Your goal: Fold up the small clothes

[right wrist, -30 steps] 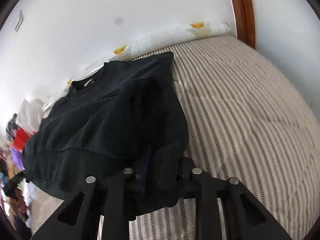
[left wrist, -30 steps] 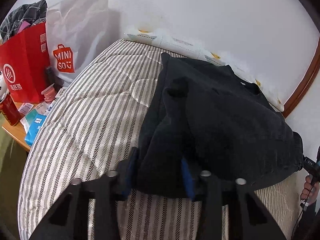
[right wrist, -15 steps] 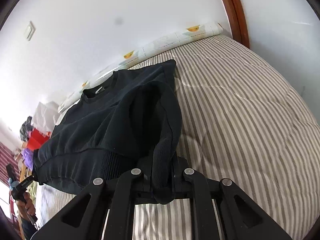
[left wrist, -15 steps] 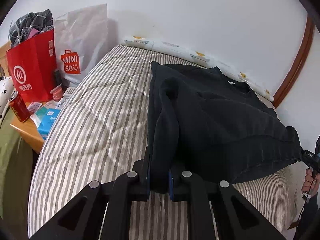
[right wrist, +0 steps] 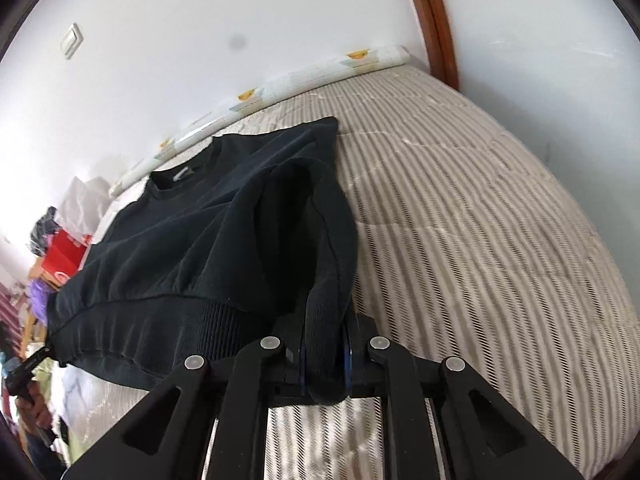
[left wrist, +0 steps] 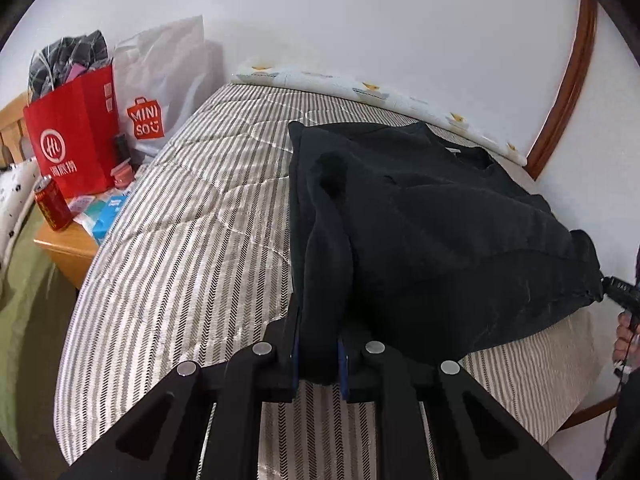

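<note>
A black sweatshirt [left wrist: 440, 232] lay on the striped mattress [left wrist: 192, 232], its collar toward the wall-side edge and its ribbed hem [right wrist: 160, 332] lifted off the mattress at the near side. The left gripper [left wrist: 318, 354] had its two fingers clamped on a bunched fold at one lower corner of the sweatshirt; cloth filled the gap between the blue pads [left wrist: 295, 344]. The right gripper [right wrist: 325, 362] was likewise clamped on the opposite lower corner, where a ribbed cuff hung down between its fingers. The hem stretched between the two grippers, with the garment's upper part resting on the mattress.

Beyond the sweatshirt, a rolled white sheet with yellow motifs [left wrist: 360, 88] ran along the mattress edge against the white wall. To the left of the mattress stood a wooden side table [left wrist: 68, 244] bearing a red can [left wrist: 52, 204], a red paper bag [left wrist: 76, 136] and a white Miniso bag [left wrist: 160, 92]. A brown wooden frame [right wrist: 436, 20] rose at the far right corner of the mattress.
</note>
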{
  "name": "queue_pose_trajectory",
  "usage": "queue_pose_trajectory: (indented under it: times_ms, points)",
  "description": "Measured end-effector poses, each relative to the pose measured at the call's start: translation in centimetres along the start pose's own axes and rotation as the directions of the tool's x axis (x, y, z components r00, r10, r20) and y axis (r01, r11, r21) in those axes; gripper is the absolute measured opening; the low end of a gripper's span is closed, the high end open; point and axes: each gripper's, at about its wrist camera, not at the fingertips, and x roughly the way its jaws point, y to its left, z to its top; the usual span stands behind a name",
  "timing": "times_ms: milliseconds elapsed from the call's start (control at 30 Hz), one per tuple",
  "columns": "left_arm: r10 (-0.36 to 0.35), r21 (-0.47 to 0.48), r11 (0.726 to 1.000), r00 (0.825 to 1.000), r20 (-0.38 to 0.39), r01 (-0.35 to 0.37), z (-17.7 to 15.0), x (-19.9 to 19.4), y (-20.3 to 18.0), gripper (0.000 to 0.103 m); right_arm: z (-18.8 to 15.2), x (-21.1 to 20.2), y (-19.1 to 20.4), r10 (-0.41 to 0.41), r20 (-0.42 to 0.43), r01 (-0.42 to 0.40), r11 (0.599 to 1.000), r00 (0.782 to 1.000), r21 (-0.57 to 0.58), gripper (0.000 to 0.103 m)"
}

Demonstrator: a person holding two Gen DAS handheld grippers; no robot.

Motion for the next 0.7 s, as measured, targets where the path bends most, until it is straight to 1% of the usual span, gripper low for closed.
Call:
queue_pose_trajectory:
  times_ms: [33, 100, 133, 200, 233, 300, 333, 367, 433, 500, 567, 633, 700]
  points:
    - [0.002, -0.005, 1.0, 1.0, -0.001, -0.002, 0.0, -0.1, 0.0, 0.015, 0.0, -0.6, 0.2, -0.017, 0.008, 0.017, 1.0, 1.0, -0.007, 0.017]
    - [0.0, -0.022, 1.0, 1.0, 0.0, 0.0, 0.2, -0.6, 0.2, 0.015, -0.1, -1.7, 0.4, -0.04, 0.036, 0.041, 0.999, 0.999, -0.017, 0.018]
    - [-0.004, -0.034, 0.999, 1.0, 0.01, 0.004, 0.4, -1.0, 0.4, 0.016, 0.0, -2.3, 0.7, -0.054, 0.044, 0.055, 0.998, 0.998, -0.021, 0.024]
    - [-0.022, -0.05, 0.998, 0.999, 0.028, 0.023, 0.6, -1.8, 0.6, 0.018, -0.1, -3.2, 1.1, -0.054, 0.058, 0.055, 0.998, 0.997, -0.022, 0.033]
    - [-0.039, -0.056, 0.998, 0.998, 0.042, 0.042, 0.7, -2.3, 0.7, 0.022, -0.3, -4.0, 1.5, -0.046, 0.069, 0.048, 0.998, 0.997, -0.027, 0.035]
    - [-0.078, -0.06, 0.995, 0.995, 0.065, 0.082, 0.9, -3.2, 0.6, 0.029, -0.6, -4.8, 2.0, -0.04, 0.083, 0.043, 0.998, 0.996, -0.039, 0.037]
    - [-0.103, -0.053, 0.993, 0.992, 0.078, 0.107, 0.9, -3.8, 0.4, 0.036, -0.8, -5.2, 2.5, -0.036, 0.094, 0.04, 0.998, 0.995, -0.048, 0.038]
    - [-0.118, -0.043, 0.992, 0.989, 0.088, 0.122, 0.9, -4.1, 0.1, 0.039, -1.0, -5.7, 3.0, -0.031, 0.108, 0.038, 0.998, 0.994, -0.058, 0.039]
    - [-0.129, -0.01, 0.991, 0.986, 0.103, 0.131, 0.6, -4.5, -0.8, 0.039, -1.5, -6.3, 4.0, -0.01, 0.128, 0.02, 0.997, 0.992, -0.078, 0.049]
    - [-0.142, 0.016, 0.99, 0.986, 0.092, 0.141, 0.2, -4.3, -1.8, 0.039, -2.1, -6.1, 4.8, 0.003, 0.129, 0.009, 0.996, 0.992, -0.093, 0.053]
    - [-0.179, 0.04, 0.983, 0.981, 0.07, 0.177, -0.5, -3.8, -2.7, 0.039, -2.7, -5.4, 5.3, 0.007, 0.111, 0.004, 0.995, 0.994, -0.097, 0.053]
    - [-0.186, 0.06, 0.981, 0.981, 0.046, 0.183, -1.1, -3.0, -3.5, 0.039, -3.4, -4.5, 5.7, 0.01, 0.086, -0.001, 0.995, 0.996, -0.098, 0.053]
    - [-0.189, 0.06, 0.98, 0.982, 0.013, 0.188, -1.6, -1.9, -3.9, 0.039, -3.8, -3.8, 5.9, 0.009, 0.074, -0.001, 0.995, 0.997, -0.098, 0.053]
